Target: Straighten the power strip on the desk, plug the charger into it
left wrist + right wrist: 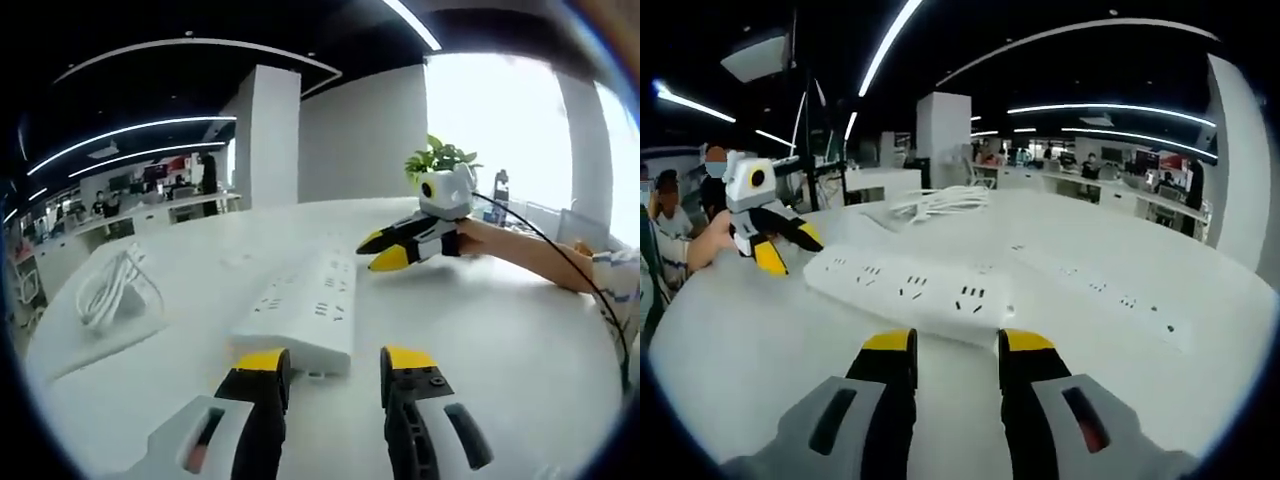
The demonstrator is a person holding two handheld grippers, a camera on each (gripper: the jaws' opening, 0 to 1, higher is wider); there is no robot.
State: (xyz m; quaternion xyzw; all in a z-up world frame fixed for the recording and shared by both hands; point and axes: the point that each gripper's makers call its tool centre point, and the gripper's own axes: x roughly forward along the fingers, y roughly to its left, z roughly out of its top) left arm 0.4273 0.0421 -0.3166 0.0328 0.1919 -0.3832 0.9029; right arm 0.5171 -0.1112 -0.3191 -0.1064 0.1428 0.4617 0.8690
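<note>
The power strip (305,305) lay flat on the white worktop (500,340), a gripper at each end. The left gripper (335,362) and the right gripper (956,343) both hovered just short of it, jaws released and holding nothing. A coiled white cable (112,285) (presumably the charger's) sat well apart near the worktop's edge. The strip would likely slide easily, so an uneven push from one end could spin it past straight or shove it toward the cable.
</note>
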